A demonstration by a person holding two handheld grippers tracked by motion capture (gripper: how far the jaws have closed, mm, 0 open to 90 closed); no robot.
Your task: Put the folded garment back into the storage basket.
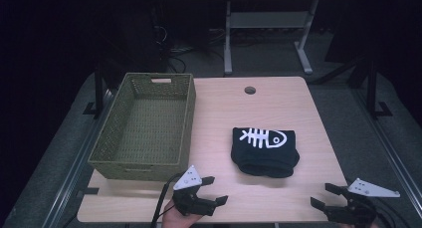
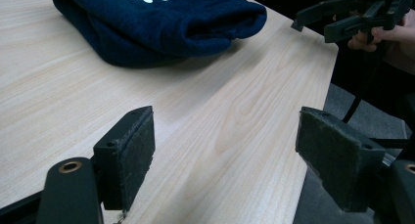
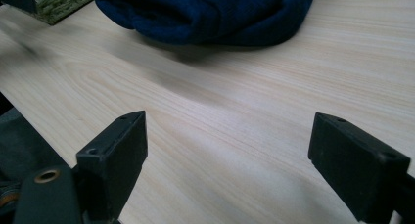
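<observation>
While it lies folded on the worktop (image 1: 293, 113) right of centre, the dark blue garment (image 1: 264, 152) shows a white fishbone print (image 1: 263, 137) on its top face, and its rounded fold faces the person's edge. Nothing touches it. Both grippers sit near that front edge, well short of the cloth. Seen from above, the left gripper (image 1: 215, 189) is held in a hand (image 1: 174, 218) at the lower middle, pointing right toward the garment's near corner; its fingers (image 2: 132, 153) stand wide apart with only bare wood between them. Off to the lower right, the right gripper (image 1: 327, 195) points left along the edge, its fingers (image 3: 117, 158) likewise spread wide and holding nothing. A green woven basket (image 1: 186, 118) stands at the worktop's left side, just apart from the garment, with its inside bare. A round cable hole (image 1: 250, 90) sits near the far edge.
</observation>
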